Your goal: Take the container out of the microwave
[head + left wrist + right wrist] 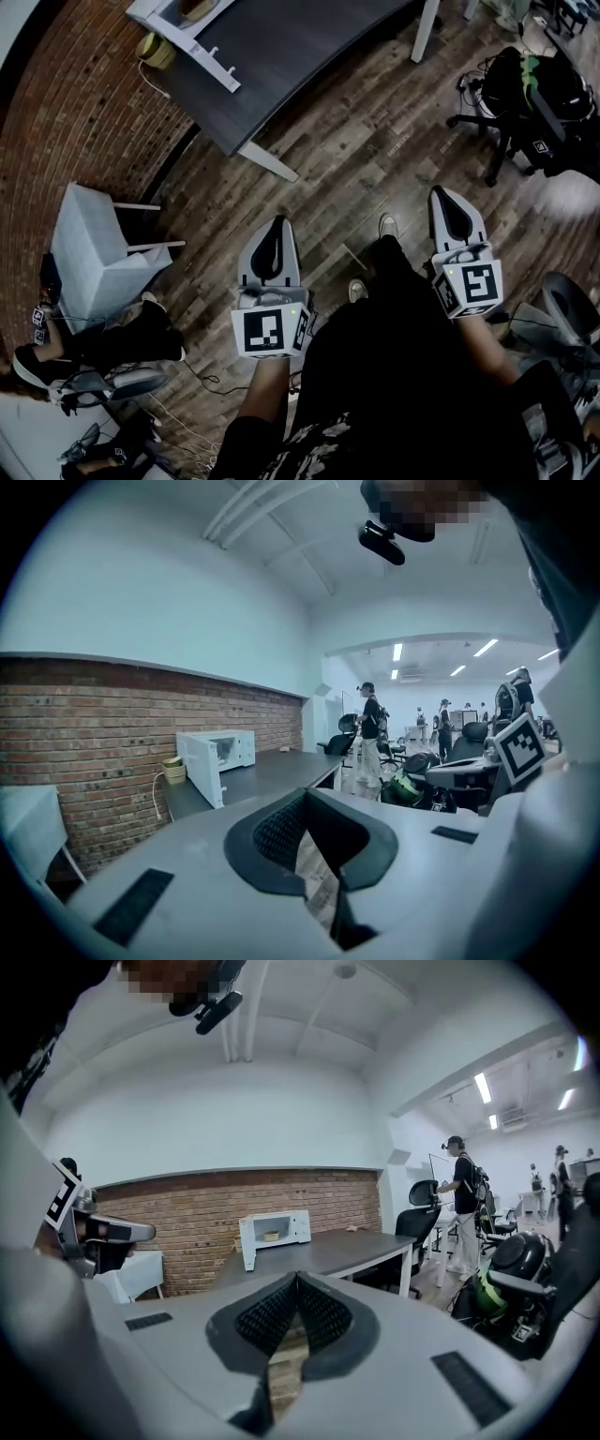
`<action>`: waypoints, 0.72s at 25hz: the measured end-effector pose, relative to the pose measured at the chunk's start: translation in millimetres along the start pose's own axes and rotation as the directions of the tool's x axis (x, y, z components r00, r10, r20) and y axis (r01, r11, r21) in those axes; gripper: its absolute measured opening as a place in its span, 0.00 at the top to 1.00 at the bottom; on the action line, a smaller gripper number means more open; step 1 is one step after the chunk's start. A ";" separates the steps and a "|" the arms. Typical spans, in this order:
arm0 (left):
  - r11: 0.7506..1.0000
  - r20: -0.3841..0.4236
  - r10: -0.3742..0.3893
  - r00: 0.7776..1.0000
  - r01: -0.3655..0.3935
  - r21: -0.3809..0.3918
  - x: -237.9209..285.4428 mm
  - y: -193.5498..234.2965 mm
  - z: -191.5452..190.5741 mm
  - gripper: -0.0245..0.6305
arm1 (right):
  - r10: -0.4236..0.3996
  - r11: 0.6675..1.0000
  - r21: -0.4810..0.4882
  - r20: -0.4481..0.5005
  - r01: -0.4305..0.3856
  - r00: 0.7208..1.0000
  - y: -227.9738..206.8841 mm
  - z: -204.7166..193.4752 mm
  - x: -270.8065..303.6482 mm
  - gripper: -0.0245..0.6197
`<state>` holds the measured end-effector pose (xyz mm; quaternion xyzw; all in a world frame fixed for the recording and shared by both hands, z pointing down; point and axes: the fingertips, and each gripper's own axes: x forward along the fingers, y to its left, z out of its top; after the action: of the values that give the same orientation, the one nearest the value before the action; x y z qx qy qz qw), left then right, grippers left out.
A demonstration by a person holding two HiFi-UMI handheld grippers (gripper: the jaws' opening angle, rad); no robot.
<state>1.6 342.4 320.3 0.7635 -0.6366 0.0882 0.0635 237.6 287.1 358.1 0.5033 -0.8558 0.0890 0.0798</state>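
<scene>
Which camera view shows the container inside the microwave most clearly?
The right gripper view: it looks straight into the open microwave, where the container sits. The left gripper view sees the microwave from the side, its inside unclear. The head view crops the microwave at its top edge; the container barely shows.

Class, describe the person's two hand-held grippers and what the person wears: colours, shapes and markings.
Both the left gripper and the right gripper are pale grey and tapering, with black ribbed pads inside the jaws. Each carries a white cube printed with black square markers. The person wears dark trousers and pale shoes.
</scene>
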 end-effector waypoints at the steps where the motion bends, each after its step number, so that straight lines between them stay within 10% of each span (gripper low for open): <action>1: 1.000 0.002 0.005 1.000 -0.005 0.002 10.3 -0.2 5.1 0.95 | 0.006 1.000 0.001 0.005 -0.006 1.000 -6.9 4.3 8.3 0.86; 18: 0.993 -0.003 0.113 0.994 -0.113 -0.037 139.6 -21.5 32.2 0.95 | 0.118 0.992 -0.041 0.022 -0.117 0.993 -109.2 46.5 114.1 0.86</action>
<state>48.8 205.5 319.3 0.7249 -0.6803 0.0801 0.0726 276.2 127.5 346.6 0.4514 -0.8865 0.0704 0.0738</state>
